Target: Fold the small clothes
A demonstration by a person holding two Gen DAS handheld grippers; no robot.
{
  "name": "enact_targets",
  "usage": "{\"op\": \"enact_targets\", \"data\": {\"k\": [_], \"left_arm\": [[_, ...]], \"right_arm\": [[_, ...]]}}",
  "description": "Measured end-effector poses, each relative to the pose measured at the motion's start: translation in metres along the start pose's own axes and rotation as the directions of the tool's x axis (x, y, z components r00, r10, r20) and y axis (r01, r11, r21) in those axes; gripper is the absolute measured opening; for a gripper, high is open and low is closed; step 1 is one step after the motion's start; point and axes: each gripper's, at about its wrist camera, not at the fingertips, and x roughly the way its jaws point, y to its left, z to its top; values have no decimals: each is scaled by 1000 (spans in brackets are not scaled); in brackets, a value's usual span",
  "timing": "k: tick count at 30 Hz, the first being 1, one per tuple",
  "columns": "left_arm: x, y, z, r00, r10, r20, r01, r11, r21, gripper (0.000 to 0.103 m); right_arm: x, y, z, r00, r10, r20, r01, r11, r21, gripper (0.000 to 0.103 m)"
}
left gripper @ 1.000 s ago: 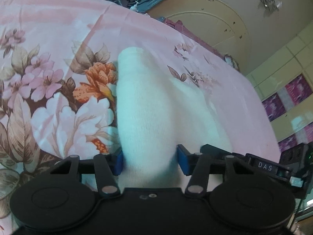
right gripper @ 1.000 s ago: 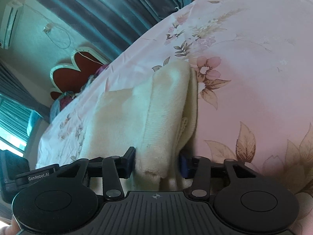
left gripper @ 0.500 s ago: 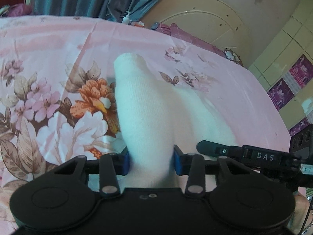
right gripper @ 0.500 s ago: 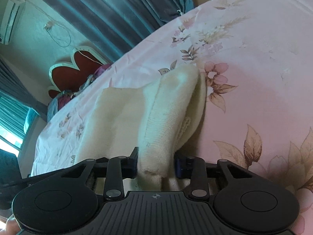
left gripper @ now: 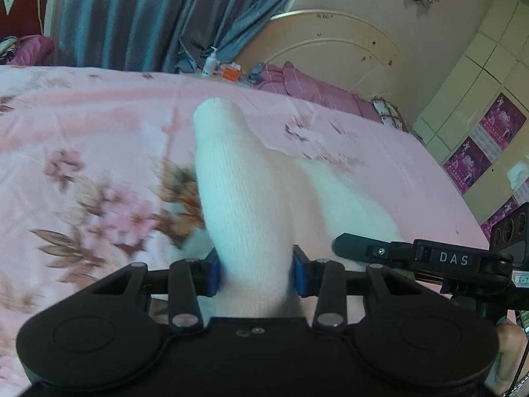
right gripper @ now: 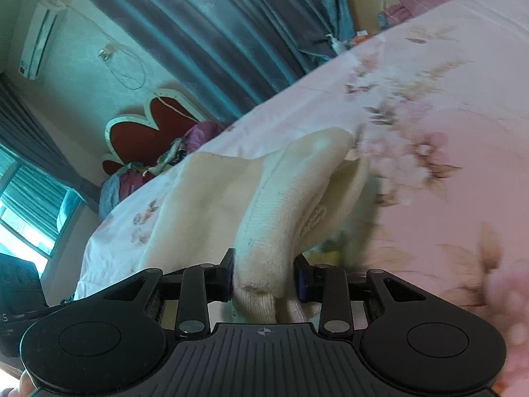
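Note:
A small cream-white knit garment (left gripper: pixel 244 198) lies on the pink flowered bed sheet (left gripper: pixel 82 152). My left gripper (left gripper: pixel 255 273) is shut on a bunched fold of its near edge, which rises off the sheet between the blue pads. In the right wrist view the same cream garment (right gripper: pixel 211 198) stretches away to the left. My right gripper (right gripper: pixel 264 279) is shut on another bunched corner of it, lifted above the bed. The right gripper's black body (left gripper: pixel 429 258) shows at the right of the left wrist view.
Blue curtains (left gripper: pixel 139 16) hang behind the bed, with a bottle and small items (left gripper: pixel 218 66) on its far edge. Purple bedding (left gripper: pixel 307 86) lies by the cream headboard. A red heart-shaped board (right gripper: pixel 145 132) and a window (right gripper: pixel 29 205) stand at the left.
Both grippers closed tighter on the garment and rose, lifting its near edge off the sheet. More of the room beyond the bed has come into view.

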Motion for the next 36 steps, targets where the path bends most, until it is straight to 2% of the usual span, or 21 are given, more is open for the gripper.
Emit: {"op": "enact_targets", "data": {"k": [7, 12, 17, 24, 31, 34, 36], "left_arm": [[-54, 74, 9, 999, 4, 41, -4, 1000, 7, 39], [-87, 138, 16, 998, 3, 55, -2, 1000, -5, 39], [-108, 196, 26, 997, 33, 67, -33, 999, -13, 39], [-112, 259, 39, 995, 64, 73, -61, 997, -47, 39], [-85, 303, 34, 998, 62, 29, -59, 995, -83, 41], [-76, 317, 25, 998, 65, 8, -64, 993, -96, 52], [-75, 322, 21, 997, 76, 17, -74, 992, -105, 65]], "right_arm": [[47, 75, -21, 1000, 19, 14, -19, 1000, -17, 33], [98, 128, -43, 999, 31, 15, -31, 1000, -7, 33], [157, 169, -55, 999, 48, 0, -48, 999, -5, 33], [226, 205, -54, 997, 63, -33, -64, 998, -30, 33], [276, 205, -61, 996, 15, -90, -22, 997, -75, 33], [282, 196, -66, 995, -12, -101, 4, 997, -82, 34], [282, 193, -68, 995, -24, -101, 16, 996, -84, 40]]}}
